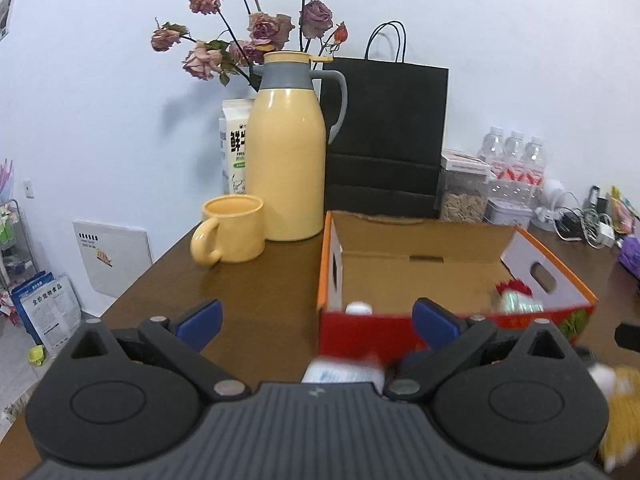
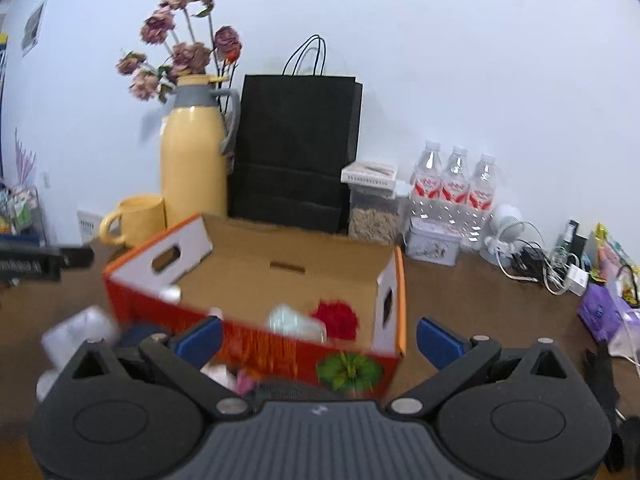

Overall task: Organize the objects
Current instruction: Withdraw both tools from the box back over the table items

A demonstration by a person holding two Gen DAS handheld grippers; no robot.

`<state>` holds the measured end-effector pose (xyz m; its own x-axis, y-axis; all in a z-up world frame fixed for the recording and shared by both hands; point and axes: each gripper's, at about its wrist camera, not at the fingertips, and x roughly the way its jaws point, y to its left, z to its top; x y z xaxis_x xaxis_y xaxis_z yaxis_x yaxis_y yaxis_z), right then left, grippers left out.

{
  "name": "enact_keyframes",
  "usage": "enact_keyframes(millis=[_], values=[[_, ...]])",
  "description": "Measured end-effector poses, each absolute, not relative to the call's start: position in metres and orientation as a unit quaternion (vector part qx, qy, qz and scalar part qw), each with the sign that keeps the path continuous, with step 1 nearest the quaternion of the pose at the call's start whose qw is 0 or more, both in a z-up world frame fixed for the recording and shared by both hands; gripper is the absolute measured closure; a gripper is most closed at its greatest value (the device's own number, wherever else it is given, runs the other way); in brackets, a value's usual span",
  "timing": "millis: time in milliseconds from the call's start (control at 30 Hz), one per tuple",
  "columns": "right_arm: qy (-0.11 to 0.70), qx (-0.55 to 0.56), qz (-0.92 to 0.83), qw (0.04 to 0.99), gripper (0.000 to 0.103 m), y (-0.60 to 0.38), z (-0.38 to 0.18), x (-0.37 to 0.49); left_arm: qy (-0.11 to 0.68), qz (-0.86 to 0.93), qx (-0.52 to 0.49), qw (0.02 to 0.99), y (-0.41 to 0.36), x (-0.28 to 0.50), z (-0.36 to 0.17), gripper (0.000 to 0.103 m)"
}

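Holding both claws wide with nothing between the pads, I have my left gripper (image 1: 318,320) and right gripper (image 2: 320,338) hanging just short of the box (image 1: 420,264), which sits on the brown table (image 1: 256,296) in front of the black bag (image 1: 384,132). A white bottle (image 1: 344,372) lies blurred on the table against the box's red near wall, close under my left claw; I judge it light, hard and slick, apt to roll, so I would take it across the round body near the middle, not by the cap. A yellow soft thing (image 1: 622,412) lies off to the right of it; it looks limp and squashy, forgiving of any pinch on its bulk. Inside the box a red flower (image 2: 336,320) and a clear packet (image 2: 296,322) already rest against the near wall, beside another white cap (image 1: 359,308). The box itself is thin cardboard, light, and would likely slide if nudged; its cut handle holes (image 2: 166,260) are the sound places to grasp. What the pale blurred things (image 2: 80,332) left of the box are, I cannot tell.
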<state>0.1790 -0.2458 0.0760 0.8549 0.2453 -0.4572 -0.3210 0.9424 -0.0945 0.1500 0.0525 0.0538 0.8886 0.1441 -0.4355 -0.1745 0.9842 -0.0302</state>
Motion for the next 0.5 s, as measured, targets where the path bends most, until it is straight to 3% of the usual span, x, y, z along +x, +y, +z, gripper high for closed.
enact_keyframes(millis=[500], values=[[0.28, -0.058, 0.127, 0.95, 0.0, -0.268, 0.006, 0.072, 0.235, 0.093, -0.039, 0.967, 0.082, 0.041, 0.008, 0.0]])
